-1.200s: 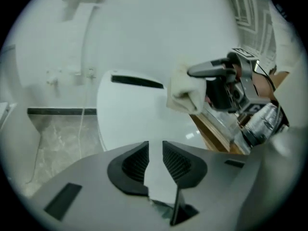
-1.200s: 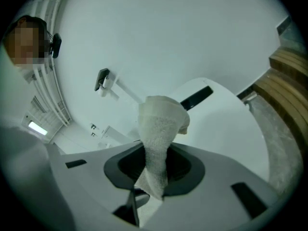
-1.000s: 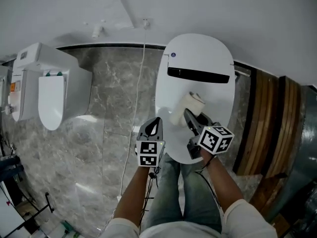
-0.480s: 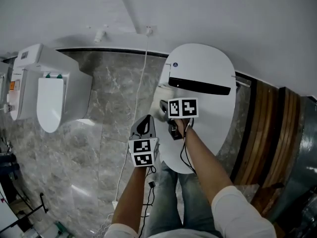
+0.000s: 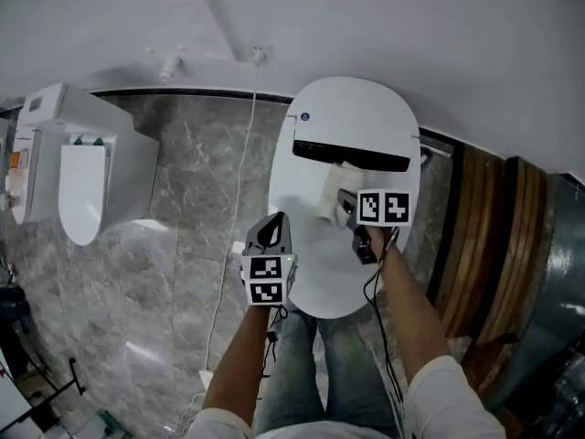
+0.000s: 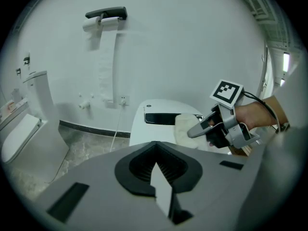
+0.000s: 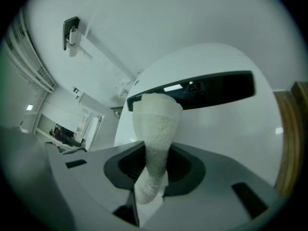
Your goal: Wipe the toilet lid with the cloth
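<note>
Cloth clamped in the right gripper, resting on the toilet lid

The right gripper (image 5: 347,204) has its jaws closed tight on a rolled white cloth (image 5: 335,187); the cloth's free end rests on the white toilet lid (image 5: 315,277), just in front of the dark band (image 5: 350,155) across the lid's rear; the left gripper (image 5: 272,229) hangs by the lid's left front edge, jaws fully together with nothing between them; a second toilet (image 5: 82,176) stands well apart on the left.
</note>
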`<state>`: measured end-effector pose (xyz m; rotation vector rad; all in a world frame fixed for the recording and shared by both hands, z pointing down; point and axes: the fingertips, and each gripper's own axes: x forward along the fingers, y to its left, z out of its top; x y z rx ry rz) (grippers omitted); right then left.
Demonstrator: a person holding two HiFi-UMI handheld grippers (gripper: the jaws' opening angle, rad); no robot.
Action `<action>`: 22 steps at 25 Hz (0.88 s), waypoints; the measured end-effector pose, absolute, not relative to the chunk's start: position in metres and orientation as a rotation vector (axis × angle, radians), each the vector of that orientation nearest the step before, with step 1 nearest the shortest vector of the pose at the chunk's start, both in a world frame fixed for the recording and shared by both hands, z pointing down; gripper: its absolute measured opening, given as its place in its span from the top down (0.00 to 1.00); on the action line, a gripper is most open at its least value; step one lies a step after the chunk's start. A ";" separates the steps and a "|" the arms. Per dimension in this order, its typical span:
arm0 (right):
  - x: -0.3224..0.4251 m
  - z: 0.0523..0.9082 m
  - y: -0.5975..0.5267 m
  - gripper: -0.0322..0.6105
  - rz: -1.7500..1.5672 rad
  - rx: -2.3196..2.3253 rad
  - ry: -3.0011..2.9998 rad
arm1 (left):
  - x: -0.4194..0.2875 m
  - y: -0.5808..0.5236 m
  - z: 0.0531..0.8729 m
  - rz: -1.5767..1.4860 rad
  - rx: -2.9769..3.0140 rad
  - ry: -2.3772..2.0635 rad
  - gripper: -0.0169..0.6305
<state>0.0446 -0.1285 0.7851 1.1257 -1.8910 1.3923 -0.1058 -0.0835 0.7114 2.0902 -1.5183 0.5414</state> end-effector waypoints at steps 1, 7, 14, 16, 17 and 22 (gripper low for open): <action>0.069 0.786 -0.125 0.82 1.400 1.162 -1.869 | -0.099 -0.082 0.714 0.550 2.097 -1.501 0.95; 0.198 0.791 -0.114 0.82 1.465 1.375 -1.728 | -0.064 -0.080 0.723 0.582 2.137 -1.415 0.95; 0.221 0.787 -0.112 0.82 1.397 1.475 -1.677 | -0.062 -0.076 0.728 0.592 2.128 -1.387 0.95; 0.199 0.774 -0.113 0.82 1.373 1.481 -1.752 | -0.069 -0.075 0.728 0.579 2.112 -1.406 0.95; 0.177 0.766 -0.112 0.82 1.389 1.452 -1.822 | -0.075 -0.074 0.728 0.576 2.103 -1.419 0.95; 0.017 0.760 -0.090 0.82 1.623 1.044 -2.071 | -0.117 -0.067 0.732 0.598 2.034 -1.510 0.95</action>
